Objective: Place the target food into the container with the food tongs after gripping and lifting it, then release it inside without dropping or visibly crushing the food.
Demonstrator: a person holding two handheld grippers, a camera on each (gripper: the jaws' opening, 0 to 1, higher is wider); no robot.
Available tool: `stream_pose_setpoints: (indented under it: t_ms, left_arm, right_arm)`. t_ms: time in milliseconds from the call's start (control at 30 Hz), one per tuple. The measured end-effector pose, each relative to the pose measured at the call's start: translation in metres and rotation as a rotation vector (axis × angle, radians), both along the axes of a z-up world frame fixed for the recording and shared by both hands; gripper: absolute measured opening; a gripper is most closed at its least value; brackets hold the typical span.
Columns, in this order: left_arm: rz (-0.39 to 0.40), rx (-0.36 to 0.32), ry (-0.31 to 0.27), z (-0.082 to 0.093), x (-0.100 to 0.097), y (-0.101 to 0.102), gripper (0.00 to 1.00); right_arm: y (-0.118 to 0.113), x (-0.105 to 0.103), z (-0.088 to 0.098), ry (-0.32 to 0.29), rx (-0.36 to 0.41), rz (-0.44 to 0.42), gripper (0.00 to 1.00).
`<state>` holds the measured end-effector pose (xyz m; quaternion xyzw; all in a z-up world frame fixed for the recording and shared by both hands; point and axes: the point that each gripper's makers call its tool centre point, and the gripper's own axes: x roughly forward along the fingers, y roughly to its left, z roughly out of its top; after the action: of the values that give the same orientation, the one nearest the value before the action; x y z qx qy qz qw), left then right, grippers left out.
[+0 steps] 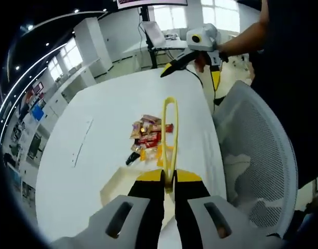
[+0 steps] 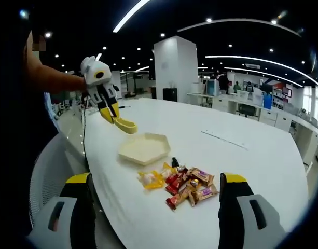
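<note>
Centrally on the white oval table lies a loose heap of wrapped snacks, red, brown and yellow packets, with one yellow packet at its left edge and a small dark item at its far edge in the right gripper view. Which packet is the target cannot be told. Nothing grips the heap; it rests on the tabletop.

Just beyond the heap in that view sits the cream hexagonal shallow container, with nothing visible in it. Heap and container are near each other but apart.

In the left gripper view the same heap lies beyond the tips of the yellow plastic food tongs, and a corner of the container shows nearer, left of the jaws. The left gripper has its yellow-tipped black jaws closed on the hinge end of the tongs; the two tong arms run away from the camera, slightly apart, over the table toward the heap. In the right gripper view this gripper is held by a person's hand above the table's left edge, the tongs pointing down toward the container.

The right gripper has its jaws spread wide, one either side of the heap, holding nothing. In the left gripper view it hovers above the far end of the table.

A white mesh office chair stands at the right of the table. Desks and monitors fill the room behind.
</note>
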<state>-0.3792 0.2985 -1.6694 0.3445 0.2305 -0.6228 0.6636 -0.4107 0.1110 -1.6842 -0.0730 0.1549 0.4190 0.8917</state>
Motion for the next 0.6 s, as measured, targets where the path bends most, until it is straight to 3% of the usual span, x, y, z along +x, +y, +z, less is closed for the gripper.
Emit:
stream_pose_setpoints:
  t_ms: [200, 267, 367, 433, 600]
  left_arm:
    - [-0.005, -0.016, -0.025, 0.024, 0.007, 0.001, 0.0]
    - [0.011, -0.035, -0.014, 0.036, 0.011, 0.002, 0.0]
    - [0.022, -0.05, -0.001, 0.05, 0.013, 0.004, 0.0]
    - [0.029, -0.052, -0.001, 0.056, 0.017, 0.007, 0.0]
    - [0.024, -0.044, -0.004, 0.07, 0.017, 0.01, 0.0]
  right_arm:
    - [0.008, 0.005, 0.022, -0.025, 0.034, 0.026, 0.99]
    - [0.015, 0.008, 0.036, -0.01, 0.105, 0.044, 0.99]
    - [0.019, 0.012, 0.044, -0.018, 0.088, 0.075, 0.99]
    - [0.023, 0.014, 0.052, -0.005, 0.102, 0.101, 0.94]
    - [0.027, 0.025, 0.076, -0.034, 0.142, 0.119, 0.94]
